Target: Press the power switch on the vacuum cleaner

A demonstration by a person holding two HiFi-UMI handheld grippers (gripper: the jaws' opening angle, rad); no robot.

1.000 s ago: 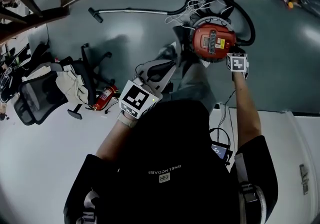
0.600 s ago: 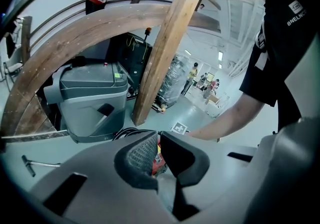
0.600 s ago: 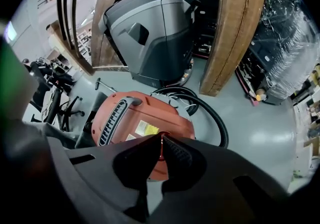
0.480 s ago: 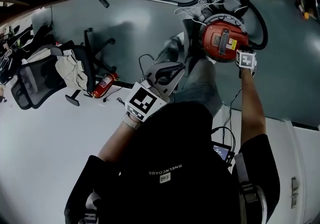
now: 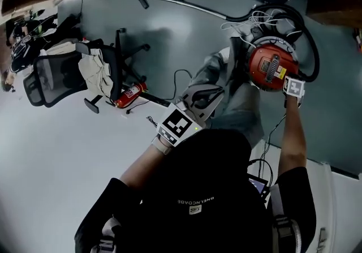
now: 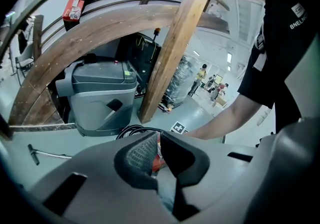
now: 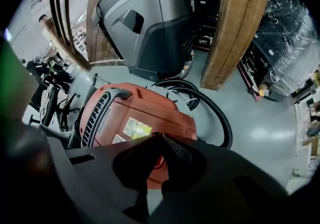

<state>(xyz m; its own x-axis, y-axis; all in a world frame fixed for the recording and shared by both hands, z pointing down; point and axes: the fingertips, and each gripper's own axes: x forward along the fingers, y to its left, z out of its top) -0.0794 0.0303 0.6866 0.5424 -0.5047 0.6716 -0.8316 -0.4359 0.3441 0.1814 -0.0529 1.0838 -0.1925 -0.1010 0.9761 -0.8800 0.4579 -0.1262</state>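
The red vacuum cleaner stands on the grey floor at the head view's upper right, ringed by its black hose. My right gripper is shut with nothing in it. Its tips rest low against the red lid, just below the yellow label. Its marker cube sits at the vacuum's near right edge. I cannot make out the switch itself. My left gripper is also shut and empty. It is held above my knee, left of the vacuum, pointing towards it.
A metal wand lies on the floor beyond the vacuum. An office chair and a red fire extinguisher are at the left. A big grey machine and a wooden post stand behind the vacuum. White cables lie beside the hose.
The head view has swung, so the vacuum and chair sit further right and lower. The right gripper stays at the vacuum's near edge. The left gripper keeps its place over the knee.
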